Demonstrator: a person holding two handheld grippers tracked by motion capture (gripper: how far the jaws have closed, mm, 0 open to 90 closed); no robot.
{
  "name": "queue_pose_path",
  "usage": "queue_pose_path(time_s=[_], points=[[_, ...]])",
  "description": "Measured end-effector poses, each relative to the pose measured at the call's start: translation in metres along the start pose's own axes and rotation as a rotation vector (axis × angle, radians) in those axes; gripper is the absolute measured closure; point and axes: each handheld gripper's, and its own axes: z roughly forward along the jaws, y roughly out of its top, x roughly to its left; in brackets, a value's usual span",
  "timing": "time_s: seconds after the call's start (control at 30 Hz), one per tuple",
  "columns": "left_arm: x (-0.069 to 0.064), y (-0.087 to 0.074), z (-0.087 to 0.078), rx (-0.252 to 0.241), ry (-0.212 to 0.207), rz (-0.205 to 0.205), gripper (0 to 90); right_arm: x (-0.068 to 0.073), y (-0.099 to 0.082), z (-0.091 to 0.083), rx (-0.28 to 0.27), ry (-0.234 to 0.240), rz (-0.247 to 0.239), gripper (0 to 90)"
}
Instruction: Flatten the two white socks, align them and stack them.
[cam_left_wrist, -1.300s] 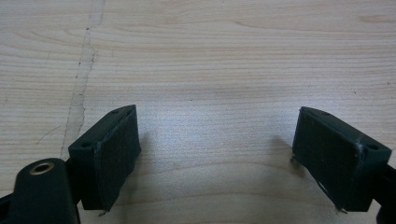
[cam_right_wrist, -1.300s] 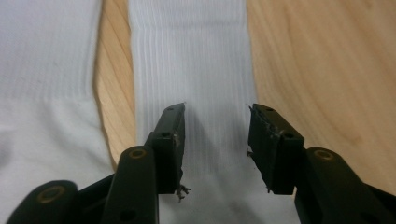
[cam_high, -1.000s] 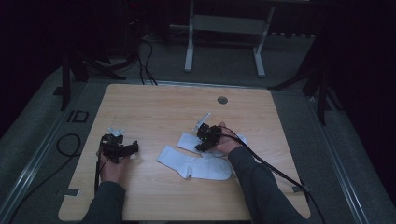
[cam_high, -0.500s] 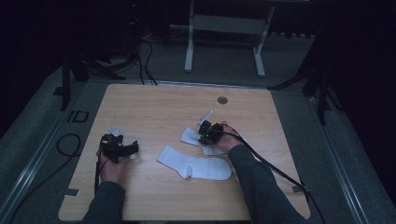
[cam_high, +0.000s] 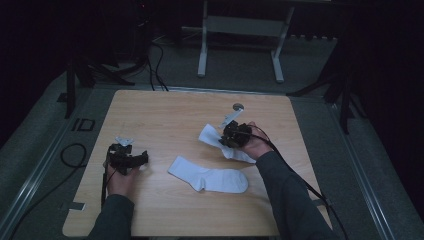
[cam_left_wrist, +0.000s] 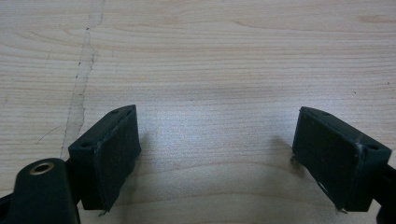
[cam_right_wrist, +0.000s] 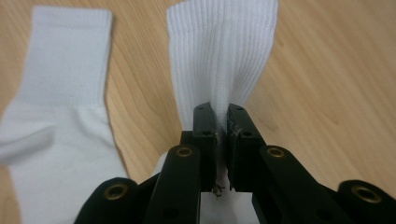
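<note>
Two white socks lie on the wooden table (cam_high: 165, 115). One sock (cam_high: 207, 176) rests flat near the middle, also at the left of the right gripper view (cam_right_wrist: 60, 121). My right gripper (cam_high: 231, 135) is shut on the ribbed second sock (cam_right_wrist: 219, 56), whose jaws have just closed on its fabric; in the high view this sock (cam_high: 210, 135) hangs lifted under the gripper. My left gripper (cam_high: 131, 159) rests at the table's left, jaws wide open over bare wood (cam_left_wrist: 215, 140), nothing between them.
A small round grommet (cam_high: 238, 106) sits near the table's far edge. Metal stand legs (cam_high: 202, 55) and cables (cam_high: 70, 155) lie on the grey floor beyond and left of the table.
The right gripper has closed on the ribbed sock and lifted it off the table, its cuff now raised. The left gripper has stayed where it was.
</note>
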Motion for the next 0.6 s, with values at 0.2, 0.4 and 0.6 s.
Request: queue_pose_path(time_s=[0.2,0.4,0.6], points=[[0.000,0.000,0.000,0.000,0.000,0.000,15.1,0.002,0.000,-0.026,-0.048,-0.012,-0.002,83.3],[0.000,0.000,0.000,0.000,0.000,-0.001,15.1,0.003,-0.001,-0.050,-0.067,-0.033,-0.014,83.3],[0.000,0.000,0.000,0.001,-0.001,-0.003,15.1,0.005,0.001,-0.073,-0.106,-0.038,-0.011,83.3]])
